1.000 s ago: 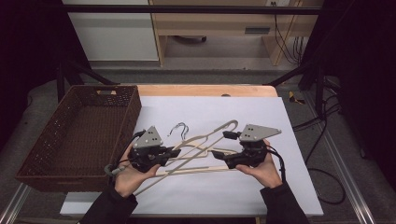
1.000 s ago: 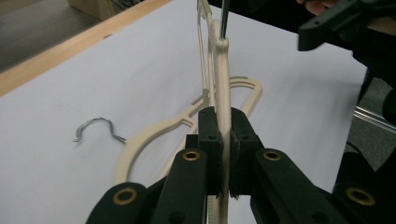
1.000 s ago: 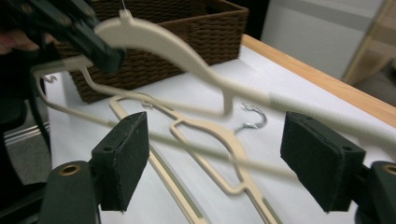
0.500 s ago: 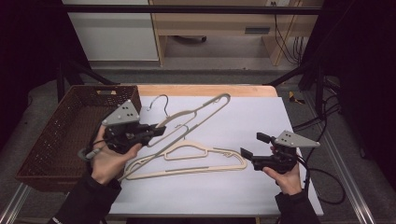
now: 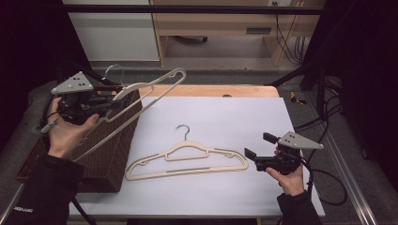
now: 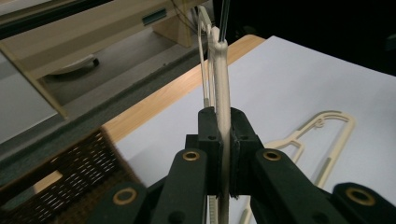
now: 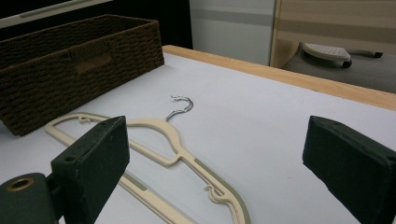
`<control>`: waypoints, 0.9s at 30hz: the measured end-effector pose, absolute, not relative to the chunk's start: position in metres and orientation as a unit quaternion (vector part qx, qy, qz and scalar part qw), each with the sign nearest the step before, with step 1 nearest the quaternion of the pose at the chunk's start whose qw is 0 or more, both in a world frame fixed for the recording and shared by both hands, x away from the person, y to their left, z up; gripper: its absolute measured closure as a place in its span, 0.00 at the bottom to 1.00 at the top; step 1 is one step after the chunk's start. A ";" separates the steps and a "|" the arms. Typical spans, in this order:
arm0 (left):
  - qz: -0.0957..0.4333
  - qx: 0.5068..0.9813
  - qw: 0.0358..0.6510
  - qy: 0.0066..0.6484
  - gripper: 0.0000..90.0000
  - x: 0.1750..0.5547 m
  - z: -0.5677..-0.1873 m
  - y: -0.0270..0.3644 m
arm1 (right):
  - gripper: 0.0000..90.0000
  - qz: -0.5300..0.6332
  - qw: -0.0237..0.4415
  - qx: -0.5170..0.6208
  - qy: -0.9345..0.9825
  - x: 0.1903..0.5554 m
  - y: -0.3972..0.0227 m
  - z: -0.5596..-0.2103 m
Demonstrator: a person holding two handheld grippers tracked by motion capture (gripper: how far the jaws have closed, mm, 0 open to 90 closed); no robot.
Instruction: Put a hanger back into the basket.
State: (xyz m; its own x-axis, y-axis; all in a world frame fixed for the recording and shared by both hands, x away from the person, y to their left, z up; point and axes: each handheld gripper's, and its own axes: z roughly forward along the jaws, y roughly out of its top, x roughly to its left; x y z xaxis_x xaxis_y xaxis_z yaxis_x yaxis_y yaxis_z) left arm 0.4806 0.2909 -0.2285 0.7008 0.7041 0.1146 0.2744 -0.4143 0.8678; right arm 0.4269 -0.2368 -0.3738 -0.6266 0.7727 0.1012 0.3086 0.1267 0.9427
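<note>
A: Left hand-held gripper?
B: Clenched on a cream hanger, raised over the brown wicker basket at the counter's left edge. Its own view has the jaws pinching the hanger's thin bar.

A: Right hand-held gripper?
B: Released, jaws wide, low over the counter's right side.

A: Second hanger?
B: Flat mid-counter, metal hook pointing away, its right tip just beside the right gripper's jaws.
</note>
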 end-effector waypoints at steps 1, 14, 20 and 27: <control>0.243 0.804 0.448 0.307 0.95 0.483 -0.229 0.298 | 0.08 0.544 0.212 0.374 0.721 0.427 -0.237 -0.374; 0.244 0.787 0.438 0.360 0.95 0.501 -0.262 0.368 | 0.07 0.545 0.217 0.379 0.716 0.426 -0.238 -0.373; 0.241 0.780 0.432 0.384 0.95 0.505 -0.278 0.390 | 0.07 0.543 0.217 0.377 0.719 0.427 -0.238 -0.374; 0.237 0.776 0.422 0.406 0.95 0.508 -0.293 0.413 | 0.07 0.541 0.217 0.378 0.719 0.428 -0.237 -0.375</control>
State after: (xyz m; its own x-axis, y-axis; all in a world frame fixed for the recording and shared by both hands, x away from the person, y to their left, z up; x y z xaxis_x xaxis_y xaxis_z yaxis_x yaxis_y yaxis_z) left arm 0.5075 0.4127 -0.2931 0.5589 0.8289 0.0250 0.4297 -0.3153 0.8462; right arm 0.4276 -0.2369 -0.3750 -0.6201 0.7784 0.0975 0.3089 0.1281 0.9424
